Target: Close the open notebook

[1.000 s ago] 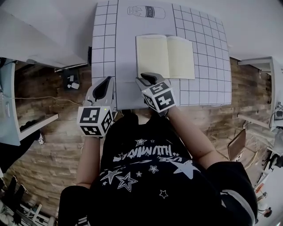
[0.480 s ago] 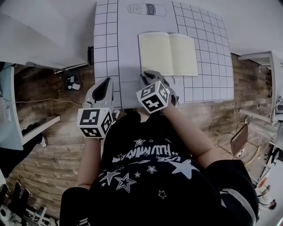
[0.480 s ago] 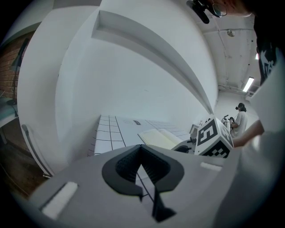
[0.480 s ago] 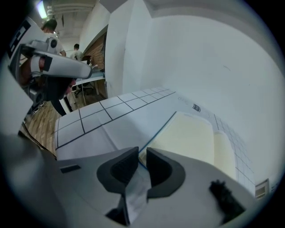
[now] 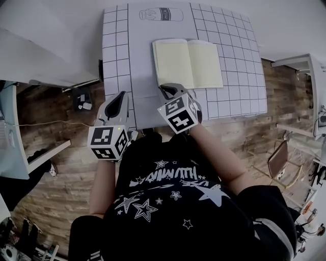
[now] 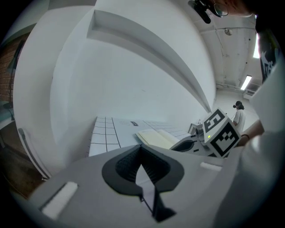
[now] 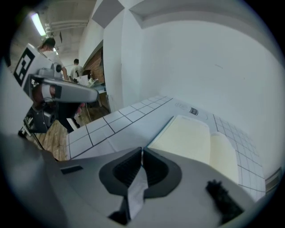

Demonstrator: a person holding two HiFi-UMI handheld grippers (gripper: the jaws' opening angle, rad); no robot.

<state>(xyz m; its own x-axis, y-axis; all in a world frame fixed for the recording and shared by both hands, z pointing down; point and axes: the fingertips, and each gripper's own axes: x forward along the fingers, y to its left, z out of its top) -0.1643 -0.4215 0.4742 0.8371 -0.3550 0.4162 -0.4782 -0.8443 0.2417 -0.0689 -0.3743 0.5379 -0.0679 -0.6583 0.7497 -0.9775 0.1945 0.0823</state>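
The open notebook (image 5: 187,63) lies flat on the gridded white table (image 5: 117,51), its cream pages facing up. My right gripper (image 5: 165,90) hovers at the notebook's near left corner with its jaws shut and nothing between them. In the right gripper view the notebook (image 7: 196,140) spreads just beyond the closed right gripper (image 7: 141,150). My left gripper (image 5: 120,97) stays at the table's near edge, left of the notebook, also shut and empty. The left gripper view shows the left gripper (image 6: 140,147), the notebook (image 6: 158,137) beyond it, and the right gripper's marker cube (image 6: 220,132).
A printed bottle outline (image 5: 162,14) marks the table's far end. White shelving (image 5: 35,56) stands to the left and a white unit (image 5: 305,76) to the right, over a wood-pattern floor (image 5: 51,168). People stand in the background of the right gripper view (image 7: 46,46).
My right gripper has shifted slightly and stays at the notebook's near left corner. The left gripper has hardly moved. The notebook remains open.
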